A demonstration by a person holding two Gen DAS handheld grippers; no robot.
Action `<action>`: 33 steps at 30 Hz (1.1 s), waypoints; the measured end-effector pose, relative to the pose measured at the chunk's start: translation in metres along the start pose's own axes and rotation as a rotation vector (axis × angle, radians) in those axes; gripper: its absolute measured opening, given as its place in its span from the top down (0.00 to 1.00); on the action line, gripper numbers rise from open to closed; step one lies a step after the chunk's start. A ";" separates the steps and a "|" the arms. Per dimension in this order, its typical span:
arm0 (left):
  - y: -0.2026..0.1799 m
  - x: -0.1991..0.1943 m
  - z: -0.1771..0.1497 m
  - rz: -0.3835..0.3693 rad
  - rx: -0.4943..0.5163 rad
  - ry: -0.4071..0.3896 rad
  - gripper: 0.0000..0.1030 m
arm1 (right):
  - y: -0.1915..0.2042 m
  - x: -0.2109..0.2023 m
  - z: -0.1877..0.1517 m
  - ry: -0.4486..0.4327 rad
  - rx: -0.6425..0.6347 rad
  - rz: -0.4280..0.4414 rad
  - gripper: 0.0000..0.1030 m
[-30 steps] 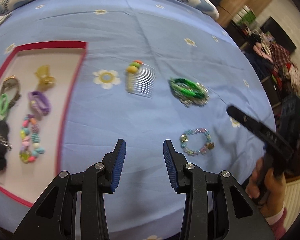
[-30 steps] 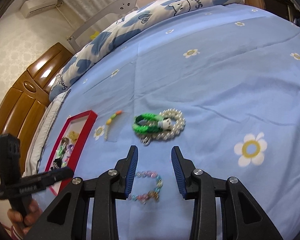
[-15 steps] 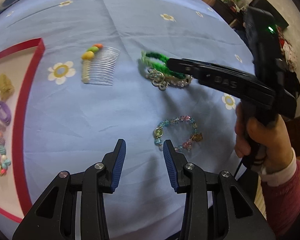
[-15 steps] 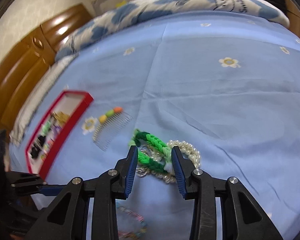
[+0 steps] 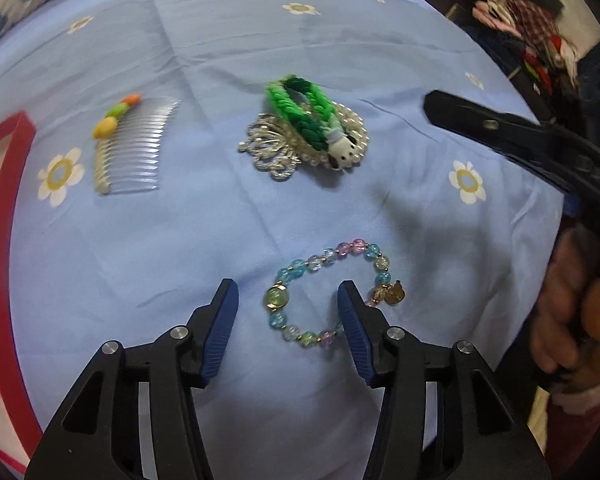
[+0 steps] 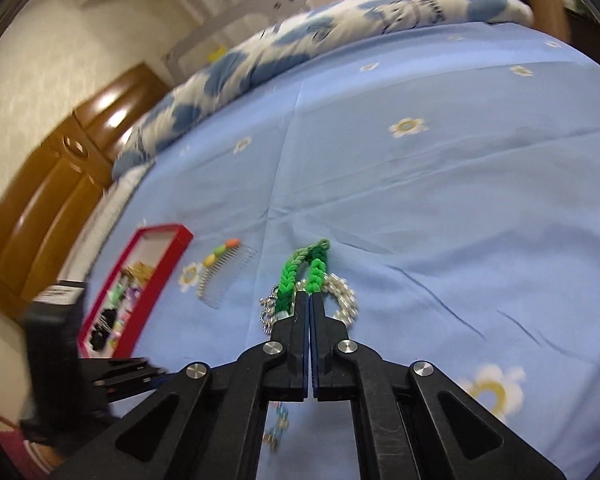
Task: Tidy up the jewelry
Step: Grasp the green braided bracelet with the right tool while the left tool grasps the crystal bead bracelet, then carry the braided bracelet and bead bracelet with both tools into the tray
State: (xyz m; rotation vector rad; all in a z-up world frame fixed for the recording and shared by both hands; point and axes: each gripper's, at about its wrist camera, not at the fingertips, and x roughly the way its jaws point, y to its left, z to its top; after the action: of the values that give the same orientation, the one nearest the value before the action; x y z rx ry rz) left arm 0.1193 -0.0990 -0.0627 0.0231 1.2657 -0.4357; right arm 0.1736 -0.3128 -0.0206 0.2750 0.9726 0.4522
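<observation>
The beaded bracelet (image 5: 332,292) lies on the bed (image 5: 340,48) right between the tips of the left gripper (image 5: 288,300); it looks light, floppy and bumpy, so pinching one side of the bead ring should work best. That gripper points steeply down and its jaws have just been opening, touching nothing. The right gripper (image 6: 309,300) has just snapped together; I cannot tell if it pinches the soft green braided band (image 6: 300,276) at its tip.

Both wrist views look steeply down — close — sharing the bedspread (image 5: 340,52).
</observation>
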 end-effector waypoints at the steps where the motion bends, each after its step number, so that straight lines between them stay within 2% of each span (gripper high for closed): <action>1: -0.006 0.002 0.001 0.007 0.028 -0.008 0.58 | -0.002 -0.006 -0.003 -0.012 0.014 0.000 1.00; 2: -0.011 0.004 0.000 0.007 0.049 -0.010 0.73 | -0.003 -0.010 -0.006 -0.016 0.027 -0.005 1.00; 3: -0.014 0.005 0.000 0.003 0.062 -0.007 0.80 | -0.003 -0.012 -0.009 -0.014 0.031 -0.016 1.00; 4: -0.017 0.006 -0.001 -0.005 0.072 -0.004 0.91 | -0.003 -0.012 -0.010 -0.010 0.026 -0.025 0.94; 9: -0.013 -0.003 -0.005 -0.023 0.043 -0.032 0.91 | 0.002 0.007 -0.001 0.023 0.010 -0.033 0.87; 11: -0.005 -0.011 -0.009 -0.033 0.020 -0.045 0.91 | 0.007 0.016 0.002 0.031 -0.005 -0.040 0.82; 13: 0.002 -0.019 -0.012 -0.045 -0.002 -0.062 0.91 | 0.011 0.027 0.007 0.050 -0.022 -0.038 0.73; 15: 0.011 -0.031 -0.014 -0.059 -0.028 -0.087 0.91 | 0.017 0.039 0.010 0.061 -0.051 -0.051 0.70; 19: 0.028 -0.055 -0.018 -0.070 -0.079 -0.134 0.91 | 0.022 0.068 0.012 0.152 -0.087 -0.104 0.65; 20: 0.032 -0.062 -0.019 -0.072 -0.091 -0.147 0.91 | 0.022 0.074 0.010 0.166 -0.088 -0.101 0.65; 21: 0.038 -0.069 -0.022 -0.076 -0.099 -0.157 0.91 | 0.023 0.077 0.008 0.170 -0.091 -0.090 0.73; 22: 0.042 -0.075 -0.024 -0.079 -0.108 -0.167 0.91 | 0.024 0.078 0.006 0.172 -0.091 -0.087 0.84; 24: 0.050 -0.085 -0.026 -0.082 -0.124 -0.188 0.91 | 0.026 0.073 0.001 0.151 -0.089 -0.098 0.84; 33: 0.071 -0.105 -0.034 -0.105 -0.207 -0.244 0.91 | 0.033 0.025 -0.003 0.042 0.001 0.014 0.85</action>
State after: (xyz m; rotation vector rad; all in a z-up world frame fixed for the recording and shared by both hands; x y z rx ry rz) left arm 0.0877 0.0065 0.0085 -0.2657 1.0686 -0.3826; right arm 0.1750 -0.2720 -0.0272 0.2745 1.0125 0.4716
